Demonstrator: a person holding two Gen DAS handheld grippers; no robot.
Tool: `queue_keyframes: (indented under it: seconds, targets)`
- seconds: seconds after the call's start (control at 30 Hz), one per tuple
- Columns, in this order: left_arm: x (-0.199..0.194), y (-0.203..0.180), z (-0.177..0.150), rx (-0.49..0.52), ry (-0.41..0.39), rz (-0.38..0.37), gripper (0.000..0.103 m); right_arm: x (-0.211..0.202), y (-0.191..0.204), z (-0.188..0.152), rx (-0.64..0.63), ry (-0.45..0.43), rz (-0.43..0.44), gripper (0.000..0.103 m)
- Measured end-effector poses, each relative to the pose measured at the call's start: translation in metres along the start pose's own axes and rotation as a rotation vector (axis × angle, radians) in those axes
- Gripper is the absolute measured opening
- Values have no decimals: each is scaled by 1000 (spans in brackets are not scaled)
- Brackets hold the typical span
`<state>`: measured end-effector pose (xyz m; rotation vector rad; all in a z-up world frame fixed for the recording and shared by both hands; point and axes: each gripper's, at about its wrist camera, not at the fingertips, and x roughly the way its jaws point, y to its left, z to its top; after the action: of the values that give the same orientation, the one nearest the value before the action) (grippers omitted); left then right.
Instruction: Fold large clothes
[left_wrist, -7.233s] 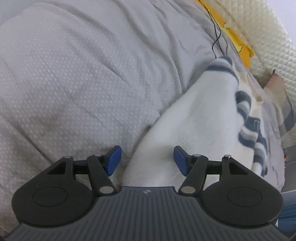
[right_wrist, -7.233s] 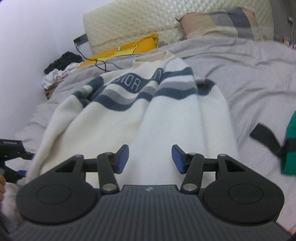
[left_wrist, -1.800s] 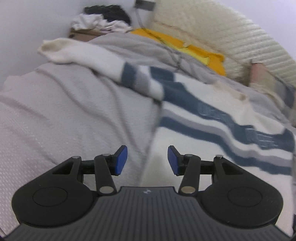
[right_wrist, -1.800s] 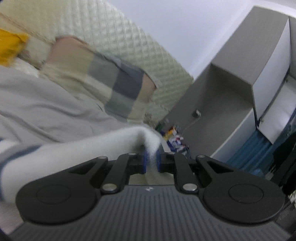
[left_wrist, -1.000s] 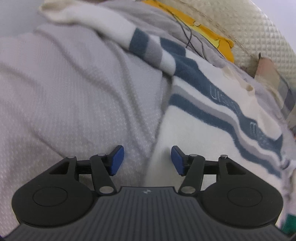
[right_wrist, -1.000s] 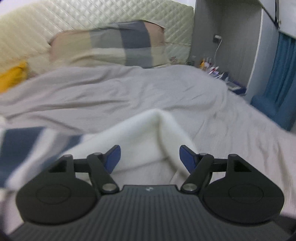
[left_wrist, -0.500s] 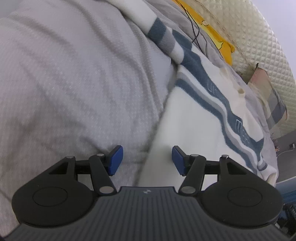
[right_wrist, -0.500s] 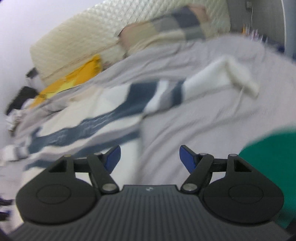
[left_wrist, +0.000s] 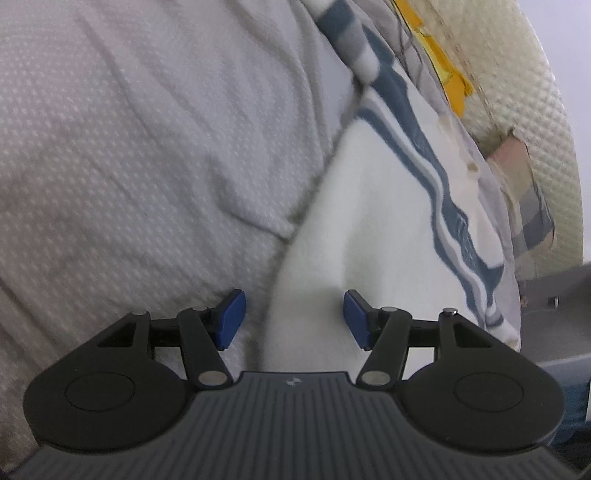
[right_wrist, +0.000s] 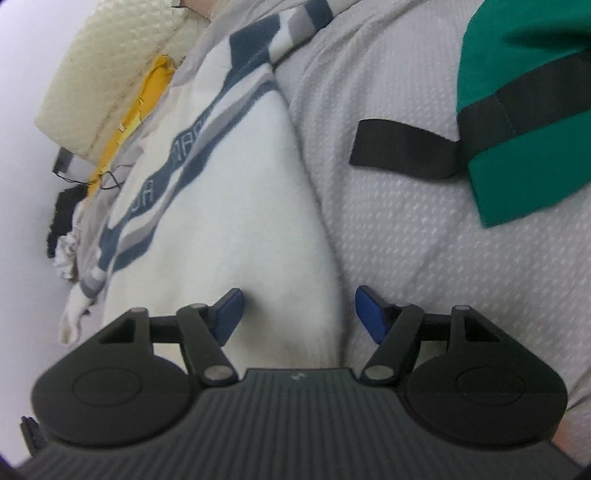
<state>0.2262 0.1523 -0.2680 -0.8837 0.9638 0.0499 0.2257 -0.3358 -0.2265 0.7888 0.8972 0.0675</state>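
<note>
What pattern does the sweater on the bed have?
The sweater is white with navy and grey chest stripes, lettering inside the navy one; clearest in the right wrist view.

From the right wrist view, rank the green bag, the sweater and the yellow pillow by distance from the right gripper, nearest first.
1. Sweater: its white hem lies between the open right gripper fingers.
2. Green bag: upper right, on the bedcover.
3. Yellow pillow: upper left, by the headboard.
</note>
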Motion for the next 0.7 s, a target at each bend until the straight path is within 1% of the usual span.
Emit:
queue_keyframes:
  seconds: [0.03, 0.07, 0.13, 0.17, 0.2, 0.23, 0.3, 0.37, 0.43, 0.47, 0.53, 0.6, 0.67, 0.7]
  targets:
    - [0, -2, -2, 13, 8, -6, 65, 1, 2, -1, 3, 18, 41, 70]
    - [0, -4, -4, 21, 16, -19, 65, 2, 6, -3, 7, 37, 94, 67]
    - [1, -5, -7, 20, 41, -61, 65, 1, 14, -7, -22, 46, 152, 57]
    - [3, -5, -8, 22, 57, -67, 65, 0, 18, -11, -43, 49, 164, 49]
    - [5, -6, -9, 23, 63, -66, 64, 1, 22, -13, -60, 53, 170, 42]
    - [5, -7, -10, 26, 66, -65, 64, 1, 26, -15, -75, 55, 167, 38]
    - [5, -9, -12, 40, 77, -62, 63, 1, 29, -15, -111, 58, 139, 24]
    - [3, -13, -12, 46, 89, -64, 61, 0, 30, -13, -114, 46, 133, 18]
    - [2, -18, -13, 54, 101, -80, 46, -7, 28, -11, -103, 25, 143, 16]
    - [0, -20, -13, 61, 100, -86, 41, -13, 27, -10, -105, 10, 155, 15]
    - [-9, -25, -13, 75, 77, -104, 16, -25, 31, -10, -124, -26, 181, 14]
    - [-23, -30, -13, 82, 58, -148, 11, -41, 33, -9, -145, -58, 191, 13]
    - [-45, -37, -12, 108, 14, -185, 10, -56, 37, -11, -166, -104, 196, 13]
    - [-55, -40, -12, 126, -4, -190, 9, -62, 38, -11, -172, -117, 200, 12]
